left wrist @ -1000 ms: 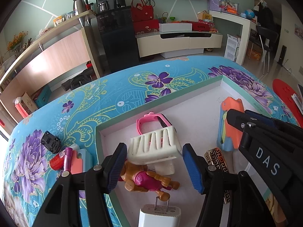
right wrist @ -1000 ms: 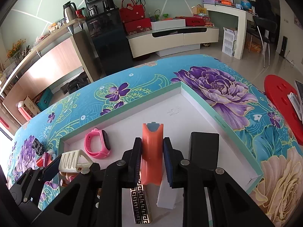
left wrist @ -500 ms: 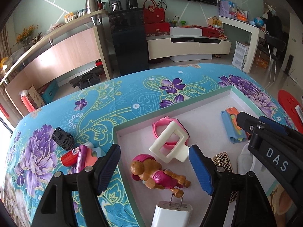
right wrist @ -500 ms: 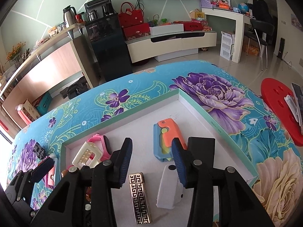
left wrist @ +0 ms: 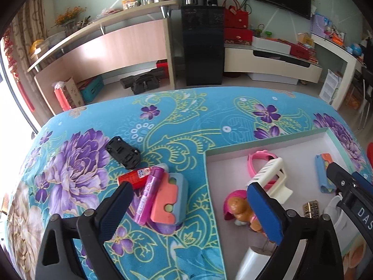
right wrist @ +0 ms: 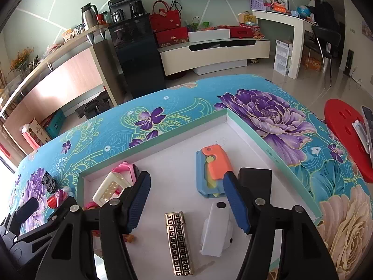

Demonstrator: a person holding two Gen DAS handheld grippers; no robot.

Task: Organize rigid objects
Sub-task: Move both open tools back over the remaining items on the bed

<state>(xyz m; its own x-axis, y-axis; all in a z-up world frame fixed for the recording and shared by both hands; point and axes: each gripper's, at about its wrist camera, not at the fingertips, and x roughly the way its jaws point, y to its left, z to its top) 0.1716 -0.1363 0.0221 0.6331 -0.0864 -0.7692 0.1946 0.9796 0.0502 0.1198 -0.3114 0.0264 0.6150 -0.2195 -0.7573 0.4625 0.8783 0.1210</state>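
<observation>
My left gripper (left wrist: 190,205) hangs over the floral tablecloth left of the white tray (left wrist: 206,163), its jaws opening wide. An orange-and-blue block (left wrist: 170,198) and a purple tube (left wrist: 149,196) lie below, untouched by the pads. The cream hair clip (left wrist: 272,179) rests free on the pink watch (left wrist: 261,161) inside the tray. My right gripper (right wrist: 187,200) stands over the tray (right wrist: 163,143) with jaws opening and nothing between them. Just beyond its tips, the orange-and-blue folding toy (right wrist: 212,170) lies flat.
A red tube (left wrist: 132,178) and a black toy car (left wrist: 123,155) lie on the cloth. The tray also holds a dog figure (left wrist: 240,207), a gold patterned lighter (right wrist: 179,242), a white piece (right wrist: 216,231) and a black box (right wrist: 255,182). A red stool (right wrist: 345,128) stands on the right.
The left gripper let go of the cream clip, which dropped onto the pink watch, then swung left over the cloth. The right gripper released the orange toy, which now lies flat.
</observation>
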